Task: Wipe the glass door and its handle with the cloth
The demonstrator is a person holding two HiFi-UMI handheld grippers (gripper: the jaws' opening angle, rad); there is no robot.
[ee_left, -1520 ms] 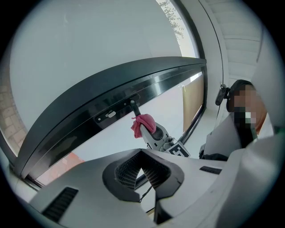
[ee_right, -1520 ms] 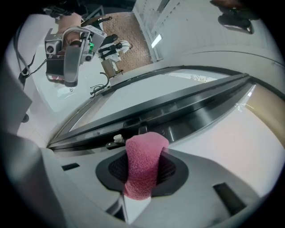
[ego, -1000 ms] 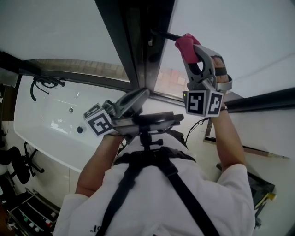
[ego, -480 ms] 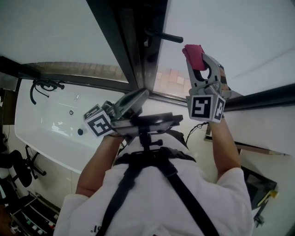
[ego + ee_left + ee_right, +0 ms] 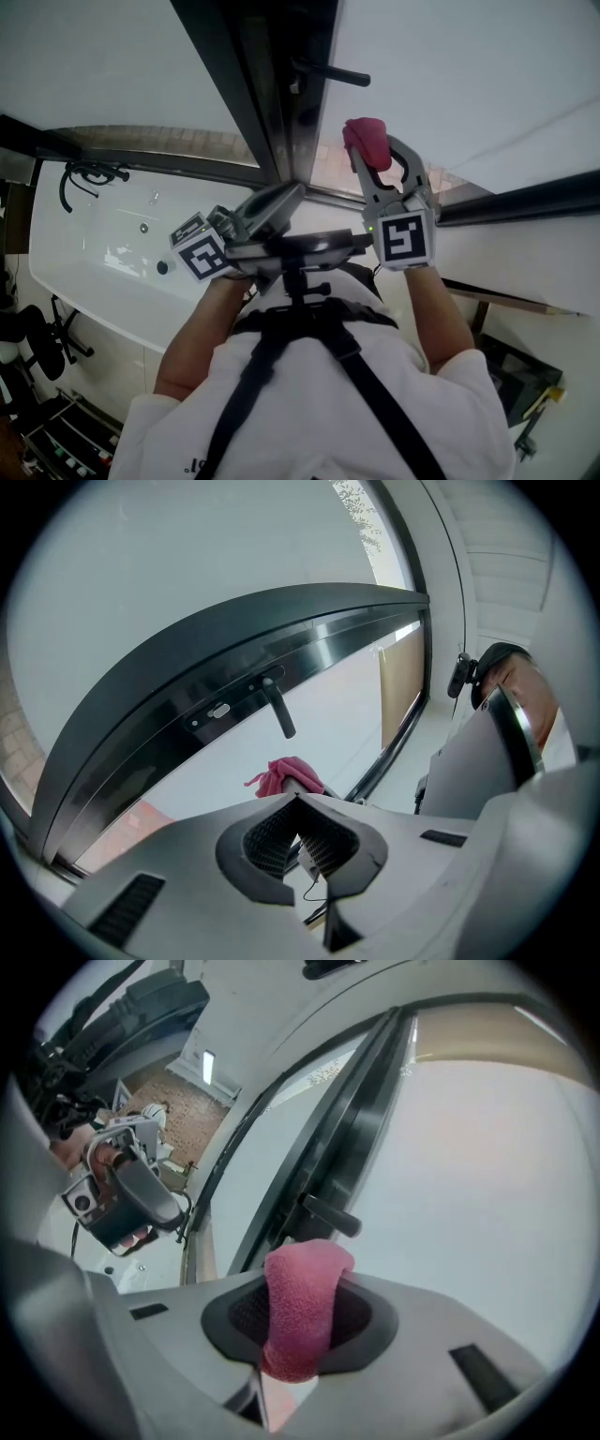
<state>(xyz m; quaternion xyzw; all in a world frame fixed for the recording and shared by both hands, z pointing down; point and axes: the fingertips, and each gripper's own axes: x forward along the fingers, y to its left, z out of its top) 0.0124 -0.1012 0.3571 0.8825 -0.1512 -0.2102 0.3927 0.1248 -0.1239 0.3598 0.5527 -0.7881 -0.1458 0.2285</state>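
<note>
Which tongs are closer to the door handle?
Right. The right tongs, gripping the pink cloth, are just below the handle; the left tongs are lower, farther away.

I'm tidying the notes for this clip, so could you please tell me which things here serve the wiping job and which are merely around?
For the job:
pink cloth in the right gripper
black door handle
glass door

Just around:
white bathtub
black fitting at its end
</note>
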